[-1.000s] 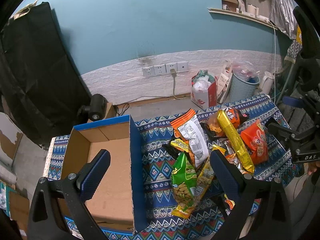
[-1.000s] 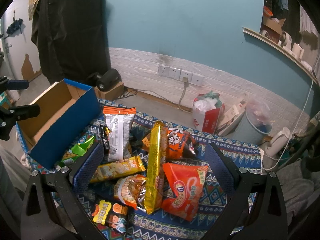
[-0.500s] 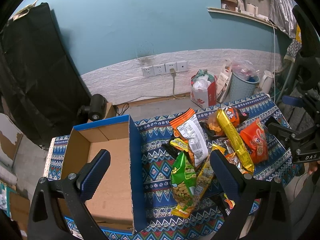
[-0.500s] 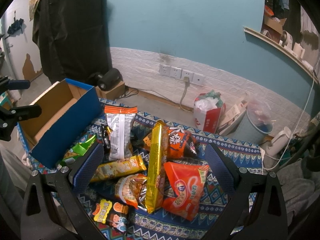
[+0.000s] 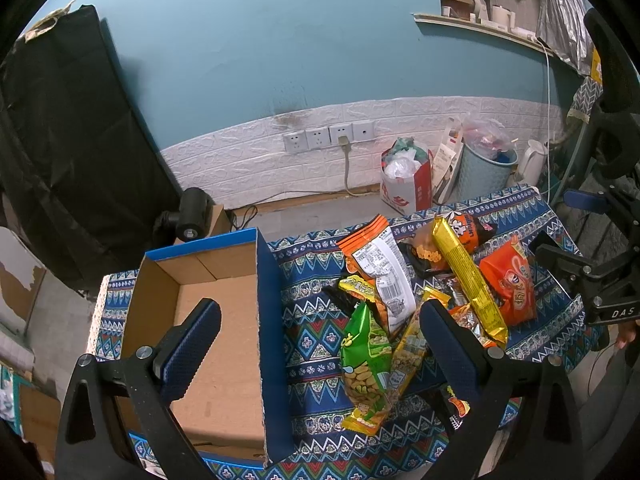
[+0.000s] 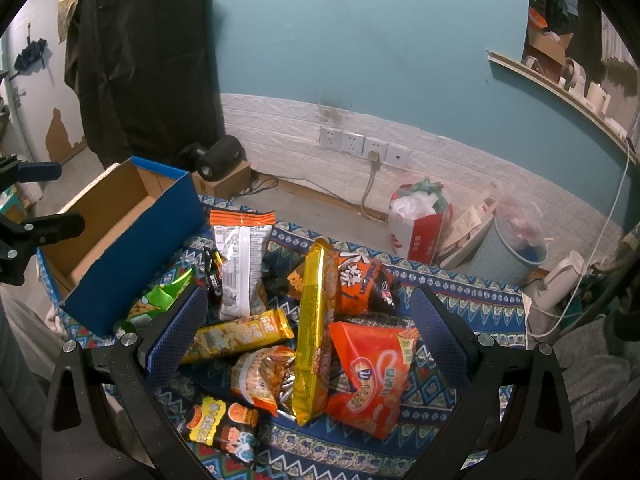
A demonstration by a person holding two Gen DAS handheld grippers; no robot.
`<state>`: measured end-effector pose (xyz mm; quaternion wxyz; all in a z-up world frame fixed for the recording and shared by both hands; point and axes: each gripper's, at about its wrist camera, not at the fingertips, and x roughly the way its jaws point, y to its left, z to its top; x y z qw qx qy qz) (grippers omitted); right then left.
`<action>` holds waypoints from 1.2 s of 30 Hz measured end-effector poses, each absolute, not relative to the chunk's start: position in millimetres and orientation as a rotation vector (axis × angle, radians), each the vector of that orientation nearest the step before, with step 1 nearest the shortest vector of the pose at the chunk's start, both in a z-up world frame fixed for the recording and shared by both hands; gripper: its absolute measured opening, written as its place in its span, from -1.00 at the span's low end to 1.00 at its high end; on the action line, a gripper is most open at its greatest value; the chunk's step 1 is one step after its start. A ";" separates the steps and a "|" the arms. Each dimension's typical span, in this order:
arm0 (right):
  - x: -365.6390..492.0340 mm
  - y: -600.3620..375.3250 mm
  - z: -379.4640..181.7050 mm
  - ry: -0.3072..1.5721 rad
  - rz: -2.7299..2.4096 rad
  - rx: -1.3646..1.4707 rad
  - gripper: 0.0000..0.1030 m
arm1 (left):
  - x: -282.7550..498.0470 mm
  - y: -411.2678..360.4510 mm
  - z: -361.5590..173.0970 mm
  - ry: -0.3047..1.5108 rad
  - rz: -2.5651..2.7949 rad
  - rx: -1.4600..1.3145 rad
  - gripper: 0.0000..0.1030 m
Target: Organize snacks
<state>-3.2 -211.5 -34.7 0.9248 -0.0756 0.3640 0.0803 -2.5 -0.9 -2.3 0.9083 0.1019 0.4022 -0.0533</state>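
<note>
Snack pile sits on the patterned cloth [image 6: 460, 292] covering the counter, just right of the cardboard box [image 5: 216, 320]. Box has blue outer walls, bare brown inside, nothing in it.

Pile contents, right wrist view: long gold packet [image 6: 314, 328] lying across the top, running near to far. Orange-red chip bag [image 6: 370, 372] touching its right side. Dark orange bag [image 6: 356, 280] behind, partly under the gold packet. White-and-orange bag [image 6: 240, 264] at the far left of the pile, barcode side up. Yellow popcorn-type bar [image 6: 240, 334] crosswise below it; print too small to confirm. Brown striped bag [image 6: 264, 372] under the gold packet's near end. Small black-and-yellow packet [image 6: 220, 426] nearest the camera. Green peanut bag [image 5: 366, 356] on the box side of the pile, its far tip almost against the blue wall.

Right gripper [image 6: 308, 332]: fingers wide apart, holding nothing, above the pile; gold packet and chip bag framed between them.

Left gripper [image 5: 320, 340]: fingers also spread, empty. Left finger [image 5: 192, 344] over the box interior, right finger [image 5: 448, 344] over the pile's near edge; green bag and box wall lie between.

Beyond the counter: wall sockets [image 5: 328, 136], red-and-white bag [image 5: 408, 184], grey bin [image 5: 484, 172].
</note>
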 end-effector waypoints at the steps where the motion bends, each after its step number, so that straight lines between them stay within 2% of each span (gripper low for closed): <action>1: -2.5 -211.7 -34.5 0.746 0.163 -0.153 0.93 | -2.7 -1.1 -2.5 0.829 -0.110 0.211 0.96; 36: -1.2 -213.9 -36.0 0.769 0.162 -0.151 0.92 | -2.8 -4.7 -7.2 0.837 -0.112 0.222 0.96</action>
